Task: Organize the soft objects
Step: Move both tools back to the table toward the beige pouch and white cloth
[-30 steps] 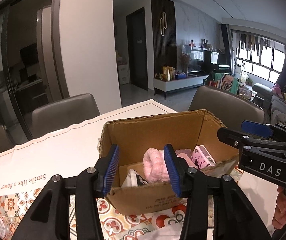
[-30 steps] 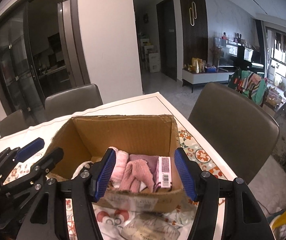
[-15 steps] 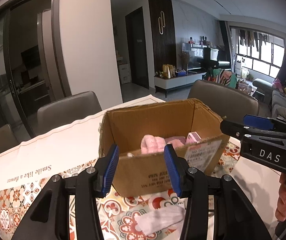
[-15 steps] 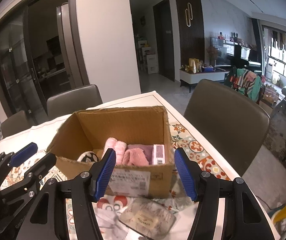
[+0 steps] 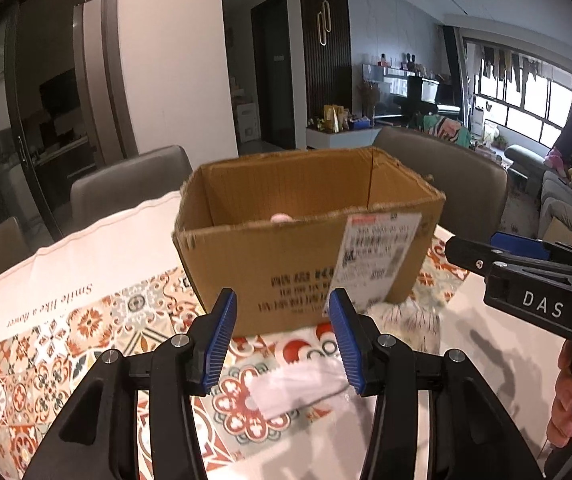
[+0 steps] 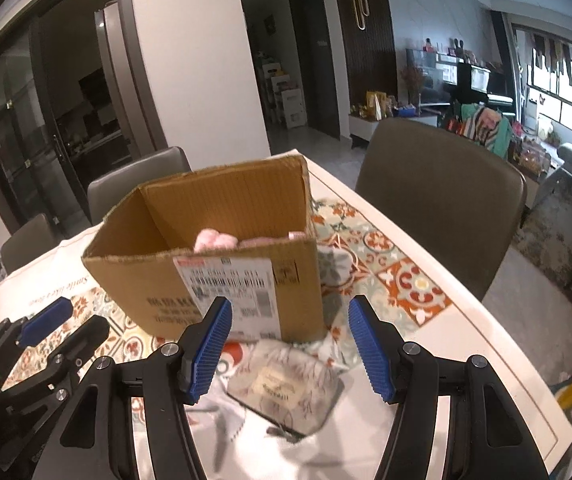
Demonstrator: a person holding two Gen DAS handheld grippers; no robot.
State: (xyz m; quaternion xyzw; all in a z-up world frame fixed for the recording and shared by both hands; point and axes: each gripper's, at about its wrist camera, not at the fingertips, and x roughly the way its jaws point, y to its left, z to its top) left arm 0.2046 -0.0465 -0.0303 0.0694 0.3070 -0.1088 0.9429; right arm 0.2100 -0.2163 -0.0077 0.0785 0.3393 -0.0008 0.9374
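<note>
The table (image 6: 438, 344) carries a patterned cloth (image 5: 45, 364) over the part nearest the camera and a plain white runner toward its far left edge. The cardboard box (image 5: 298, 268) stands near the middle of the table, open at the top, with pink soft items (image 6: 215, 240) just showing over its near rim; how full it is cannot be told from here. In front of the box, toward the table's near edge, lies a flat grey-white fabric pouch (image 6: 286, 388) with a small label, and beside it a pale cloth piece (image 5: 298, 384), blurred.

The right gripper (image 6: 290, 352) hangs just above the pouch, jaws wide and empty. The left gripper (image 5: 281, 340) is also spread wide, holding nothing, over the pale piece.

The step in hand looks like picking up the next soft item. To do it well, I would lower the right gripper straight onto the pouch, pinch a raised fold rather than the flat middle, and lift clear of the box rim before dropping it inside.
</note>
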